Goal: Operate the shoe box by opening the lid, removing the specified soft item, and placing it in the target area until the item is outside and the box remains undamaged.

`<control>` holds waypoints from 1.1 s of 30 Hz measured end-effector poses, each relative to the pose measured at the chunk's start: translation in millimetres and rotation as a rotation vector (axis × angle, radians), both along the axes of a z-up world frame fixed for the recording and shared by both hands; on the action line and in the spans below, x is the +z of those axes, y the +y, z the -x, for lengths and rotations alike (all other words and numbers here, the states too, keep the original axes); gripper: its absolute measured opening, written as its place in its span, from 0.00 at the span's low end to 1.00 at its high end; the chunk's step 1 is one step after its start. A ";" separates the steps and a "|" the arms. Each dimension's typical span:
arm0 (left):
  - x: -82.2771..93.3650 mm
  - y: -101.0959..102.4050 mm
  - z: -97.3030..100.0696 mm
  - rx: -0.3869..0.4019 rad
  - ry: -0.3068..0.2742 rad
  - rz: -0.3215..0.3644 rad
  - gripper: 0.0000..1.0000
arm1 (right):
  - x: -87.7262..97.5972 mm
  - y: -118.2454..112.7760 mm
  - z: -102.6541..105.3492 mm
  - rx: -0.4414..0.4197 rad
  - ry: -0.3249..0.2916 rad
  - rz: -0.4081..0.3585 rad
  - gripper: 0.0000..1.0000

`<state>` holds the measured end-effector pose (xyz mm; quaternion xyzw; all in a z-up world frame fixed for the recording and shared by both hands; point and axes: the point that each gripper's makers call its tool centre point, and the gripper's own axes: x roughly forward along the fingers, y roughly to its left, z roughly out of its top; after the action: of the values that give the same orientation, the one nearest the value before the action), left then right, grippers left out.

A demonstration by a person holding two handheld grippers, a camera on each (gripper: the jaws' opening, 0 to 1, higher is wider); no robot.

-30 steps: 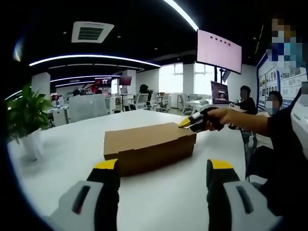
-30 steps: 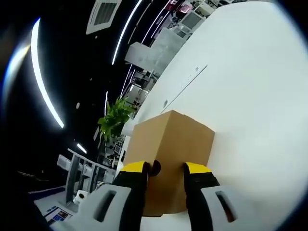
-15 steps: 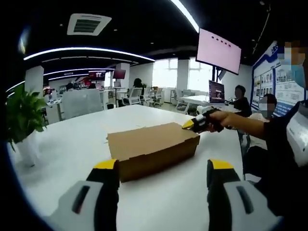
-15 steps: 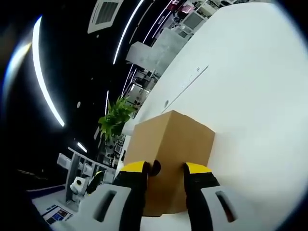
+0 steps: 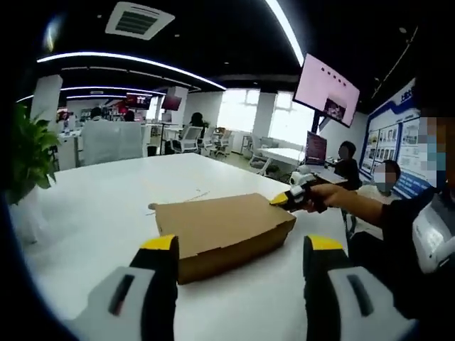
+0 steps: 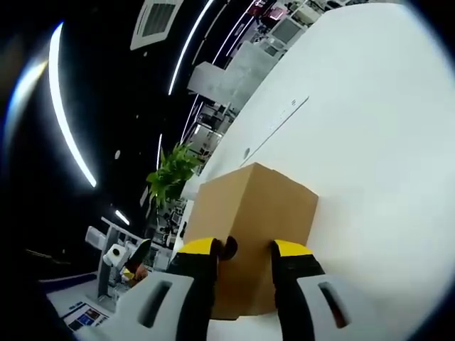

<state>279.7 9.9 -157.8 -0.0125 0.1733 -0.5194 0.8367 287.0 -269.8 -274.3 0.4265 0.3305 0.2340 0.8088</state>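
A leafy green potted plant [image 5: 28, 160] stands at the far left edge of a broad white tabletop [image 5: 106, 192] in an open office. Near the middle of the tabletop lies a flat brown cardboard shoe box [image 5: 220, 231], its lid closed flat and the box looking whole and undented.

In front of the box, the left tool [image 5: 240, 245], grey with yellow tips, hovers over the tabletop with its jaws wide apart, holding nothing and short of the box's near corner.

To the right, a person's hand brings the right tool [image 5: 284, 199] up to the far right end of the box. In the right gripper view, the right tool [image 6: 242, 249] sits at the box's [image 6: 249, 213] end wall, its yellow-tipped jaws narrowly spaced on either side of a small dark spot on the cardboard; whether they pinch the lid edge or merely rest against it I cannot tell.

The task looks to be at its start: the lid is not yet lifted, no soft item is in sight, and opening, removing and placing all remain.
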 end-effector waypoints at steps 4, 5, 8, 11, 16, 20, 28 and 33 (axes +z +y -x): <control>-4.1 -0.8 -13.8 0.005 -0.009 -0.046 0.73 | -0.1 -0.1 -0.3 -0.001 0.001 -0.006 0.30; -5.2 -1.5 -17.4 0.002 -0.005 -0.047 0.73 | -0.1 0.2 0.0 -0.003 -0.001 -0.007 0.30; -8.5 -0.4 -27.6 -0.004 0.017 -0.053 0.72 | 0.0 1.5 1.6 -0.007 -0.003 -0.007 0.30; -16.5 1.1 -43.7 -0.002 0.032 -0.081 0.72 | 0.5 -2.1 -2.6 -0.007 0.000 -0.004 0.30; -23.6 2.0 -57.9 -0.008 0.069 -0.080 0.72 | 0.8 -2.0 -2.5 -0.012 -0.007 -0.005 0.30; -30.2 0.9 -66.9 -0.014 0.096 -0.078 0.71 | 0.9 -1.8 -2.5 -0.011 -0.009 -0.009 0.30; -43.8 -3.2 -86.6 -0.012 0.156 -0.046 0.66 | 1.0 -1.8 -2.5 -0.014 -0.024 -0.015 0.30; -49.2 -1.4 -94.6 -0.009 0.167 -0.054 0.66 | 0.8 -3.0 -3.3 -0.017 -0.023 -0.016 0.30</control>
<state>374.3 8.4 -207.1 -0.0324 0.2563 -0.5155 0.8170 290.3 -272.8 -273.6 0.4328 0.3156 0.2349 0.8111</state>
